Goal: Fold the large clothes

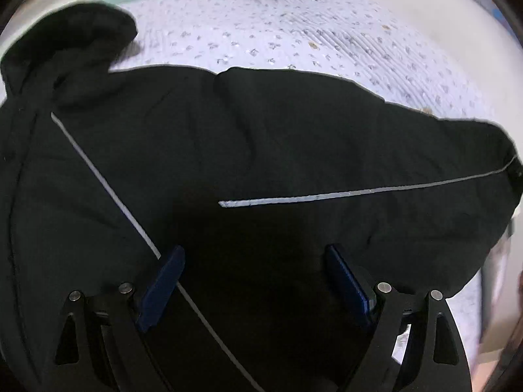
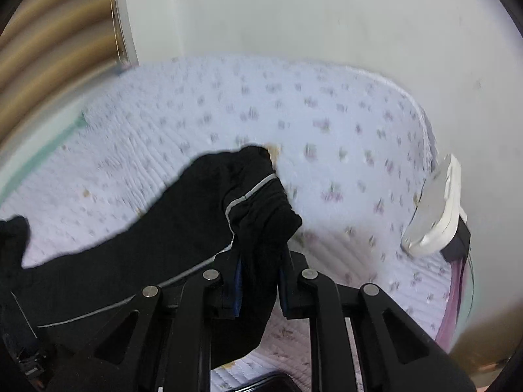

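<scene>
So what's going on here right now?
A person with two handheld grippers is folding a black jacket on a floral bedspread. The right gripper is shut on a bunched end of the jacket, by its grey stripe. The left gripper is open over the jacket's spread-out body, holding nothing. A white device lies at the bed's edge.

The garment [image 1: 294, 137] is black with thin silver-grey stripes [image 1: 327, 196]. The bedspread [image 1: 294, 32] is pale lilac, ribbed, dotted with small grey-purple floral sprigs. Both grippers are black with dark blue pads [image 1: 163, 287]. The wall [image 2: 327, 9] is off-white.
</scene>
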The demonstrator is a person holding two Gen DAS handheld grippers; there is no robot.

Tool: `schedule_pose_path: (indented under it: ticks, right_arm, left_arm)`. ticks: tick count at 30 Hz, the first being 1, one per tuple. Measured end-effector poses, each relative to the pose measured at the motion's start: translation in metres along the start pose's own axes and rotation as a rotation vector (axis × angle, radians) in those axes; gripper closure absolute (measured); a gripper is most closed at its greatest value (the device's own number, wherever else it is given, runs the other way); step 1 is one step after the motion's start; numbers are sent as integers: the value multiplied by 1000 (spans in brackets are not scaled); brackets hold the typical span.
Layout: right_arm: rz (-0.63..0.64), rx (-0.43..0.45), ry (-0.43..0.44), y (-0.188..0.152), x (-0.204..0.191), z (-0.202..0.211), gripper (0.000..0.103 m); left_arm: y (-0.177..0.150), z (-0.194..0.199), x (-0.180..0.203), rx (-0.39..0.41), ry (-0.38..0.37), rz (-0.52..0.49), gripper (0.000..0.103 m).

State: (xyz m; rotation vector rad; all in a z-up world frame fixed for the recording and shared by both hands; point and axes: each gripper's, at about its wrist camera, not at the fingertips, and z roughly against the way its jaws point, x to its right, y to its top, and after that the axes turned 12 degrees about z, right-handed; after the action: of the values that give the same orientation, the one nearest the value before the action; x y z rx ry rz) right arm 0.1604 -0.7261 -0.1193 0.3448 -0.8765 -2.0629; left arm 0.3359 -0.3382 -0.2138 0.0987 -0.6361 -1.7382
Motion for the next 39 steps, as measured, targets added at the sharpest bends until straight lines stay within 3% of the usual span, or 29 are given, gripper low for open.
schedule_pose_path:
  ticks: [3,7,11,16,21,24,34,39]
  right_arm:
    - [17,12,76,1,-18,7,85]
    - [111,65,183,5,-67,40,85]
    - [291,107,363,7,-167,86,85]
    - [499,118,535,-16,-295,129,85]
    - [637,97,626,-48,-393,151,85]
    - [707,57,671,-72,-451,151,85]
    - [823,-125,733,-157,-563,117,83]
    - [866,-143,743,-193,-594,95,67]
  left_arm:
    - [5,15,-3,4,-27,-11,15]
    - [9,63,-22,90,-46,-7,15]
    - [11,121,-66,185,-41,40,15]
    - [-1,184,-121,250,30,83,15]
    - [-23,231,-190,313,113,131,15]
    - [-37,244,-222,332,136,148,15]
    - [-64,237,-290,325,103,226,15]
    - [-67,222,-308,276,58,266,15]
